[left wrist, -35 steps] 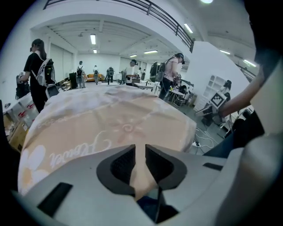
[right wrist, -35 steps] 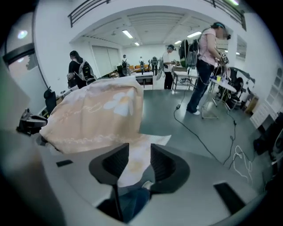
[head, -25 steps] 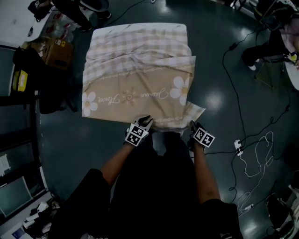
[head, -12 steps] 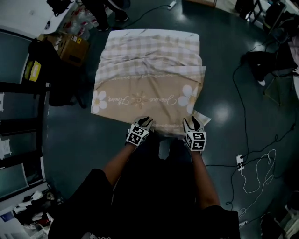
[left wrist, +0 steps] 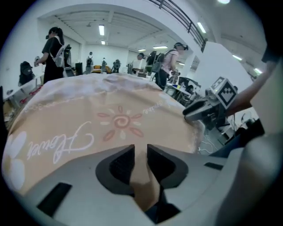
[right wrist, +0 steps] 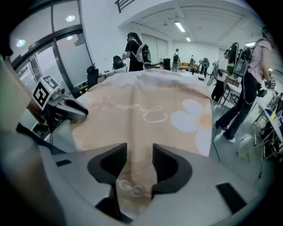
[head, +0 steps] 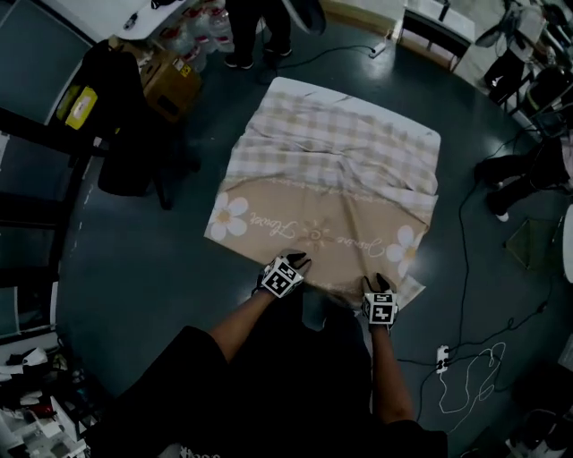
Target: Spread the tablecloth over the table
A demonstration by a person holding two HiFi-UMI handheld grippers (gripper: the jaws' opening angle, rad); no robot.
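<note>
The tablecloth (head: 333,175) covers the table, checked on its far half and tan with white flowers on its near half. A crease crosses its middle, and its near right corner (head: 414,292) hangs loose. At the near hem below the sun motif, my left gripper (head: 298,260) (left wrist: 140,152) grips a fold of the cloth; its jaws have just been opening a little. My right gripper (head: 380,283) (right wrist: 139,153) is at the hem below the right flower. Its wide jaws have just been closing, with the embroidered hem lying between them but not pressed.
A cardboard box (head: 175,77) and dark furniture (head: 125,125) stand at the table's left. A person (head: 260,27) stands beyond the far edge. Cables and a power strip (head: 439,358) lie on the dark floor to the right. More people walk in the background.
My right gripper has rolled and moved in from beside the loose corner onto the near hem. My left gripper has slid slightly left along the hem. The head view has swung.
</note>
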